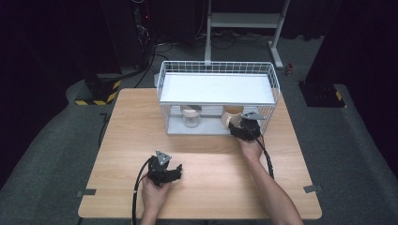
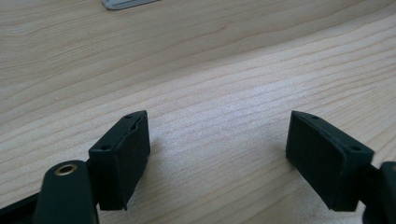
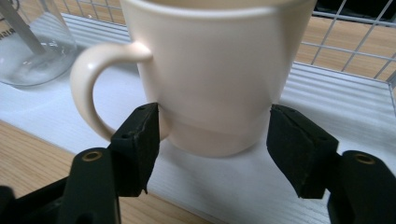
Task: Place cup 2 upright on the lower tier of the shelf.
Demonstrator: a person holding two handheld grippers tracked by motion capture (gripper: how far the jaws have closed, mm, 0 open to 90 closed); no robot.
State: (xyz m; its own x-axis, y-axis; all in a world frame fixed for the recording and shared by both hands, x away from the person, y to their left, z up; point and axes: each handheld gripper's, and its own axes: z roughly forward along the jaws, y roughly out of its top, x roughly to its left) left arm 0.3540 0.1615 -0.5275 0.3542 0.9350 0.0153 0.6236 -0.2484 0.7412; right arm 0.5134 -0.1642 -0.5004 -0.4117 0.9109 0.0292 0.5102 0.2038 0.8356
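Closing on the cream mug low on its body is where this could go wrong. My right gripper sits near the base, where the wall tapers inward, so the mug could tilt or squirt out from between the pads once I lift. The handle curves just beside the left pad, and if that pad rides against it the mug may twist as I pull. The wire rack also has a white shelf close overhead, so raising too soon would knock the rim against it. A glass jar stands to the handle side on the same rack floor, near enough to bump on a sideways swing.

The mug stands upright on the white floor of the rack, at its right end, directly ahead of my right gripper with the 2 pads on opposite sides of its lower body. Those jaws are closed in on it; the left pad meets the wall, the right looks to touch or nearly so.

My left gripper rests low over the bench, jaws set apart with nothing between them.
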